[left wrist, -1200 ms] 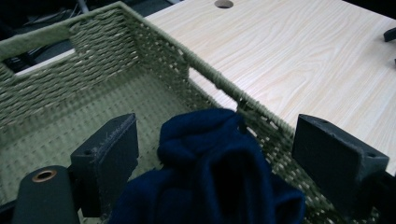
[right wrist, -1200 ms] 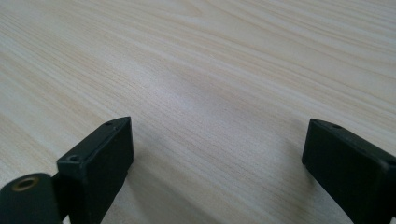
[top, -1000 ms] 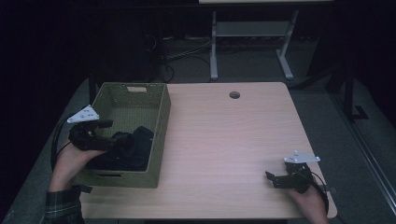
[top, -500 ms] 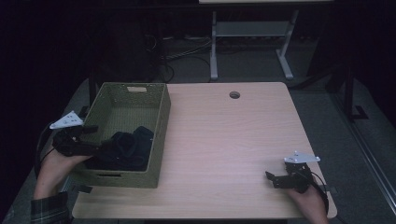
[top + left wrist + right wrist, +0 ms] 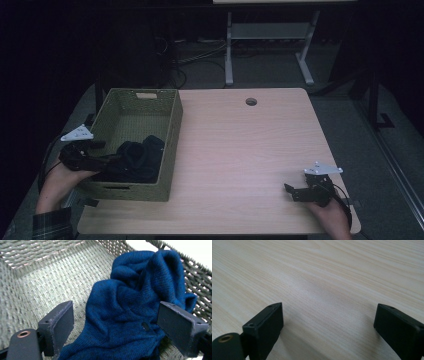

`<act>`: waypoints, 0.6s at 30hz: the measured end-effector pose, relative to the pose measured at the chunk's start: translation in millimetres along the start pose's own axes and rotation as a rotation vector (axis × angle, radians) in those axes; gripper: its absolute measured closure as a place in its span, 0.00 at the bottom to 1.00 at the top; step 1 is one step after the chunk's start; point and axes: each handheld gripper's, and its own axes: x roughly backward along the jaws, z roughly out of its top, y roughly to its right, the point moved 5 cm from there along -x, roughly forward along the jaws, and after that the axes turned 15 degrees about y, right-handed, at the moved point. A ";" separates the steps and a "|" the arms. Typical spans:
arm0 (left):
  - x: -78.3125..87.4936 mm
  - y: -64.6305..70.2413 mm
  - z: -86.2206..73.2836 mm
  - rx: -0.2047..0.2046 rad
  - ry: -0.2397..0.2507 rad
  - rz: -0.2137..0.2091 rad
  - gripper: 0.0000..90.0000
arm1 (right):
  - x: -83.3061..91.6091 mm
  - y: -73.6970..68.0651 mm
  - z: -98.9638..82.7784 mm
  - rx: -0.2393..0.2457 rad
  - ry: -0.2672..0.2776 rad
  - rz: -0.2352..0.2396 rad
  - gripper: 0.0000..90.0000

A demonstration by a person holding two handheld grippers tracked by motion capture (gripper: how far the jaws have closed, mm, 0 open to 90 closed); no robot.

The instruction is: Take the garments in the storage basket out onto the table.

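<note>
Left gripper (image 5: 116, 322) sits over the near left wall of the woven basket (image 5: 170, 145), jaws spread wide and straddling the dark blue knit garment (image 5: 140, 297). Nothing clamped; I can't tell if the jaw tips touch the fabric. In the high view the same left gripper (image 5: 112, 160) pokes into the basket from the left, with my left hand (image 5: 60, 175) outside the rim. Garment (image 5: 137, 160) is bunched in the near half of the basket, against its right wall; the far half shows bare weave. Basket stands on the left part of the wooden table (image 5: 250, 150).

Right gripper (image 5: 295, 192) is near the table's near right corner, well apart from the basket. Its own view has the right gripper (image 5: 328, 322) with jaws wide open over bare wood, holding nothing.
</note>
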 end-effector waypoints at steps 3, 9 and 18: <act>-4.3 -0.2 -1.1 -0.015 -0.023 -0.015 0.15 | 0.0 0.0 0.0 0.000 0.000 0.000 0.09; -13.4 1.6 -1.7 -0.034 -0.050 -0.044 0.15 | 0.0 0.0 0.0 0.000 0.000 0.000 0.09; -21.5 3.9 -1.3 -0.050 -0.094 -0.058 0.15 | 0.0 0.0 0.0 0.000 0.000 0.000 0.09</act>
